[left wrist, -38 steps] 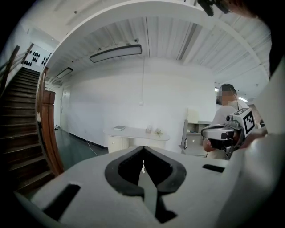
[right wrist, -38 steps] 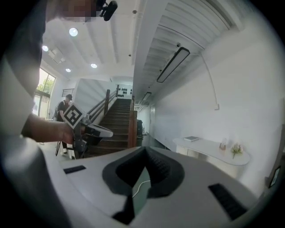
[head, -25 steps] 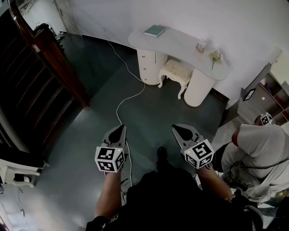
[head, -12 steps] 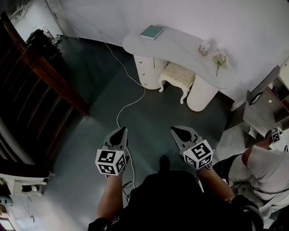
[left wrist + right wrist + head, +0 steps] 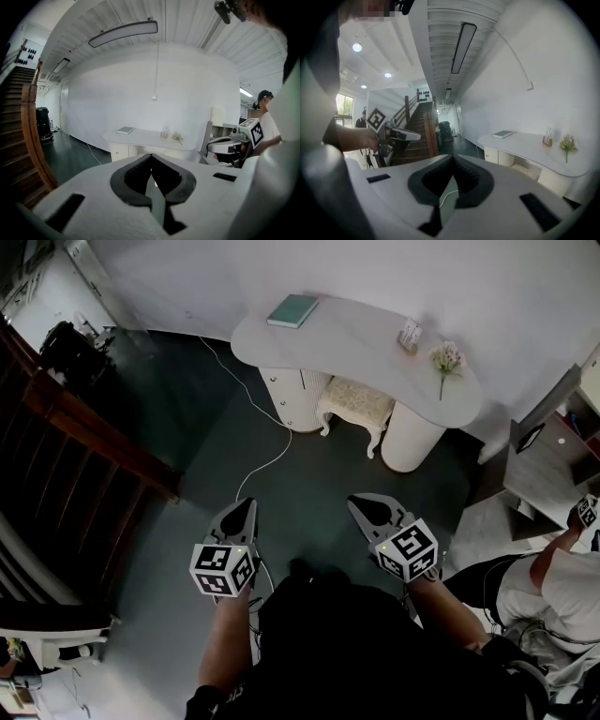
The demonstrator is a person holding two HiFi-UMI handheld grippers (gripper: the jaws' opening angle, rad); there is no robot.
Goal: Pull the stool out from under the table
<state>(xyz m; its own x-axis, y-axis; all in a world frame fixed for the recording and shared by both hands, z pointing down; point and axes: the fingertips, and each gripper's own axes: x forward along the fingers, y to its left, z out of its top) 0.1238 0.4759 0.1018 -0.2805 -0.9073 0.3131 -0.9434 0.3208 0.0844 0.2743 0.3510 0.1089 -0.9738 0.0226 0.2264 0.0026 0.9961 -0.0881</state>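
Observation:
A cream upholstered stool (image 5: pixel 356 401) with white carved legs stands tucked under the curved white table (image 5: pixel 375 348), between a ribbed drawer pedestal (image 5: pixel 289 397) and a round pedestal (image 5: pixel 411 437); the stool's cushion (image 5: pixel 526 171) also shows in the right gripper view. My left gripper (image 5: pixel 242 509) and right gripper (image 5: pixel 360 503) are both shut and empty, held side by side over the dark floor, well short of the stool. In the left gripper view the table (image 5: pixel 150 138) lies straight ahead past the shut jaws.
On the table lie a teal book (image 5: pixel 292 310), a small holder (image 5: pixel 410 334) and a flower sprig (image 5: pixel 445 360). A white cable (image 5: pixel 261 442) snakes over the floor. A wooden stair rail (image 5: pixel 89 432) runs at left. A seated person (image 5: pixel 553 592) and a shelf unit (image 5: pixel 558 460) are at right.
Both grippers and I have moved closer to the table; the table and stool sit more centred and nearer in the head view. The jaws stayed shut.

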